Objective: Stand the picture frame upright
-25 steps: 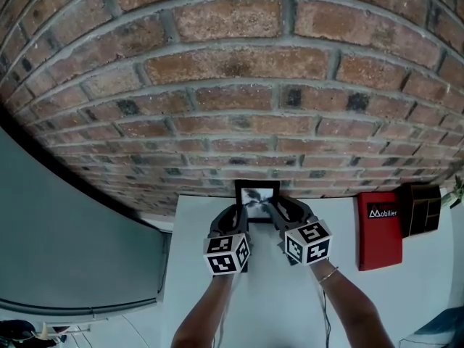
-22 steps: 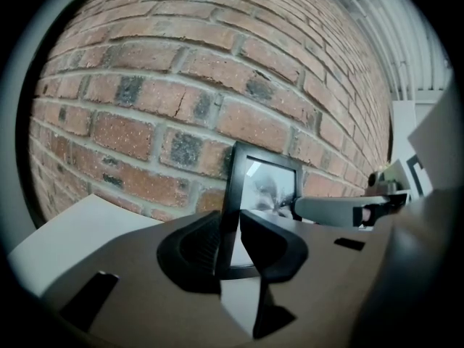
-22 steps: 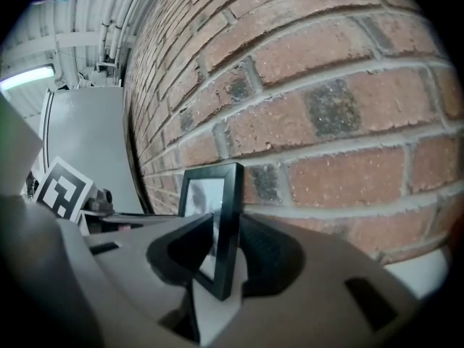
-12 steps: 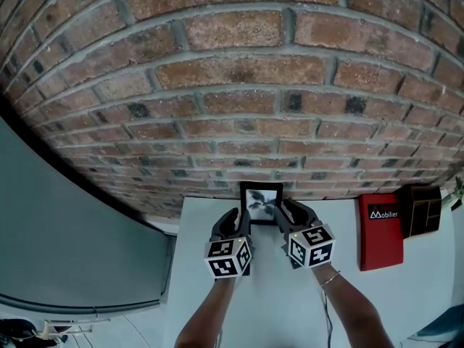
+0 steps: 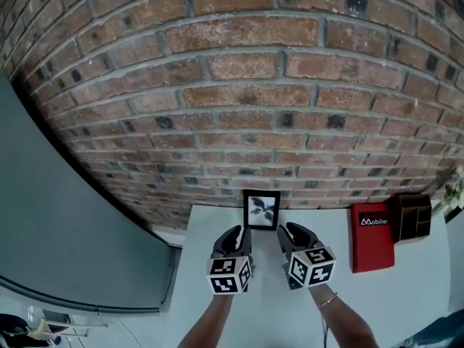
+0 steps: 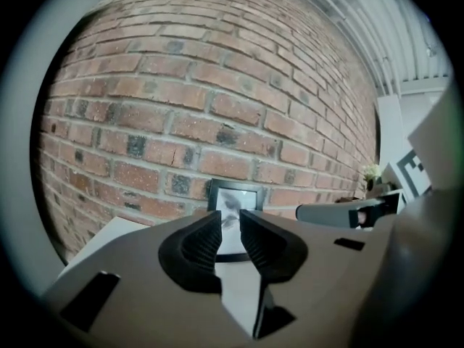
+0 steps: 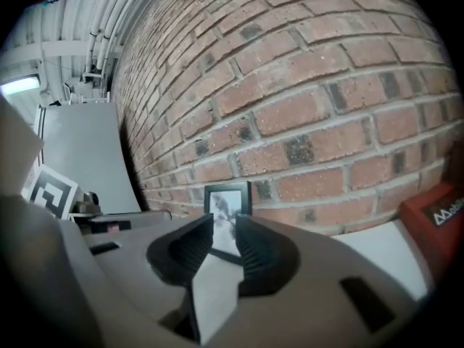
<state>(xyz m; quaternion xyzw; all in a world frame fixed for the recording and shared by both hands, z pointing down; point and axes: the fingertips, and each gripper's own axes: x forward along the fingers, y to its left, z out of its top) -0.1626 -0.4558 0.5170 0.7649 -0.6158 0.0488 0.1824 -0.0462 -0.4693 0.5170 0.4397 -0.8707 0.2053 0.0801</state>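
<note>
While both grippers hung over the white table (image 5: 210, 227) short of the frame, I read them as empty. The left gripper's (image 5: 233, 235) jaws had just been closing and stood a narrow gap apart with nothing between them. The right gripper's (image 5: 291, 233) jaws likewise stood slightly apart on nothing. Beyond them the small black picture frame (image 5: 262, 209) stood upright at the table's far edge, just before the brick wall (image 5: 246, 107). Whether it leaned on the wall or on its own strut I could not tell. I judged it light, stiff and probably glazed, so fragile and easy to tip. I would take it low by its side rails, never on the glass.
</note>
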